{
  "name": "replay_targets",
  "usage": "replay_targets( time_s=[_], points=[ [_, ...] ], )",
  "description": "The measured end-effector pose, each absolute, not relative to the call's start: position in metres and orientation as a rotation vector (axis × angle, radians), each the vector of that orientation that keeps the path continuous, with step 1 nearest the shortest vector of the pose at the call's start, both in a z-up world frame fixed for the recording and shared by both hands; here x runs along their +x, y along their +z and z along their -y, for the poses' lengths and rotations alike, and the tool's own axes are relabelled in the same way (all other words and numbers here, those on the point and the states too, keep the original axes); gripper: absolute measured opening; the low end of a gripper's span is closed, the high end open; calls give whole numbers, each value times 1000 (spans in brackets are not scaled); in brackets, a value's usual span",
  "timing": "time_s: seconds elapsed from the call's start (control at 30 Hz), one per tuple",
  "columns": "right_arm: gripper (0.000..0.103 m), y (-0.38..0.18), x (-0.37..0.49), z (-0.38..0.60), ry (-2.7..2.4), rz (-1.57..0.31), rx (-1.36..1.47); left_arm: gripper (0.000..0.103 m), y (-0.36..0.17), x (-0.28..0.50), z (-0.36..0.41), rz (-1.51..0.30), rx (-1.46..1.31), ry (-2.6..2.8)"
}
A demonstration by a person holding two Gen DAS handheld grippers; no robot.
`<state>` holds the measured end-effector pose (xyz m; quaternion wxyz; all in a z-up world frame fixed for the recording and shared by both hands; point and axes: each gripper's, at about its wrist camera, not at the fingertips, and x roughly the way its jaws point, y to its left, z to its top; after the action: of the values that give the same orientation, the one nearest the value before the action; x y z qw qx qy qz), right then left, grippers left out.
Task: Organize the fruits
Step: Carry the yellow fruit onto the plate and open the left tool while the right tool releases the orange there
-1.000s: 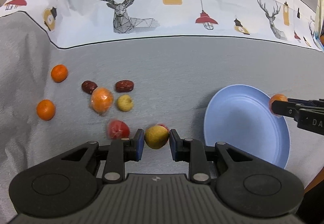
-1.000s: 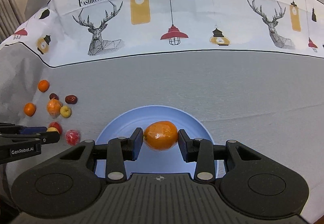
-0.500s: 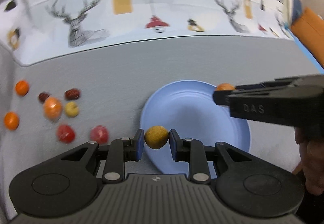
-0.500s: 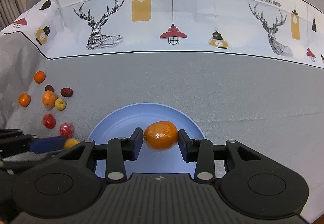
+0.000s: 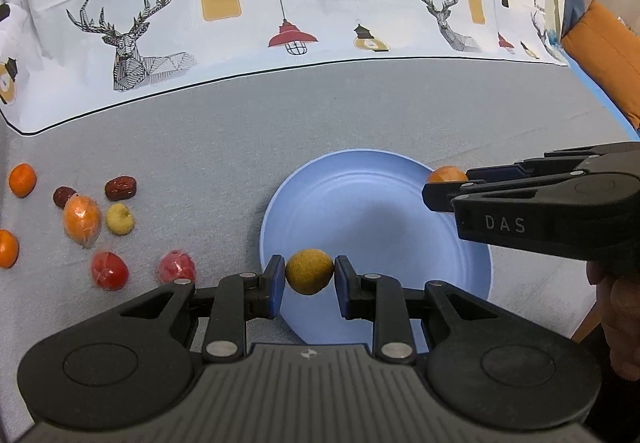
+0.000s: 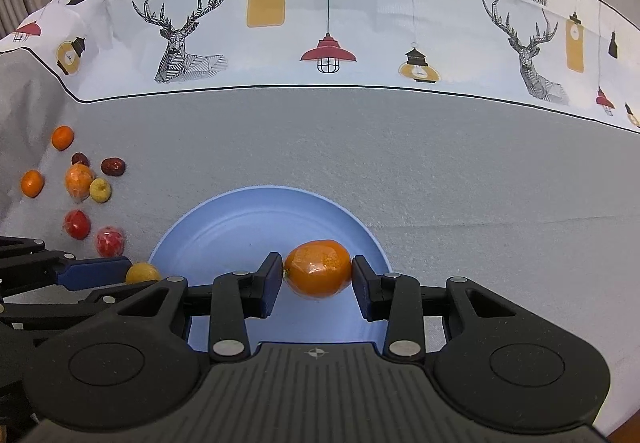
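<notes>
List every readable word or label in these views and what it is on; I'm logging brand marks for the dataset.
"FASHION HOME": printed on the tablecloth, left of the deer, and again further right.
"DAS": on the side of the right tool, in the left wrist view.
The third print at the cloth's far right edge in the left wrist view is too small to read.
No text shows on the blue plate or the fruits.

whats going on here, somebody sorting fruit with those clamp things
A person is working two handheld grippers to gather fruit onto a blue plate. The left gripper holds a small yellow-brown fruit over the plate's near-left rim, and the right gripper holds a wrapped orange above the plate. Nothing lies on the plate yet. The other fruit, two small oranges, two dark dates, a wrapped orange, a yellow fruit and two wrapped red ones, sit on the grey cloth off to the left.
</notes>
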<state>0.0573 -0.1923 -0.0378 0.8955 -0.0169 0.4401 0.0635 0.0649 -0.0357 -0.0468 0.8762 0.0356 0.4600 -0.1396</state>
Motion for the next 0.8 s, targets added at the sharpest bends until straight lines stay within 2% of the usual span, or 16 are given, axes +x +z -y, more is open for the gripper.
replay_targets(
  time_s=[0.63, 0.7, 0.73, 0.8],
  points=[
    [41, -40, 58, 195, 121, -919, -28, 30, -48, 63, 47, -942, 101, -350],
    [45, -39, 58, 194, 112, -919, -35, 39, -47, 62, 49, -940, 104, -356],
    [52, -39, 58, 194, 103, -917, -41, 42, -46, 61, 50, -934, 108, -358],
    [53, -38, 58, 195, 95, -913, -39, 49, -45, 60, 53, -921, 121, -356]
  ],
)
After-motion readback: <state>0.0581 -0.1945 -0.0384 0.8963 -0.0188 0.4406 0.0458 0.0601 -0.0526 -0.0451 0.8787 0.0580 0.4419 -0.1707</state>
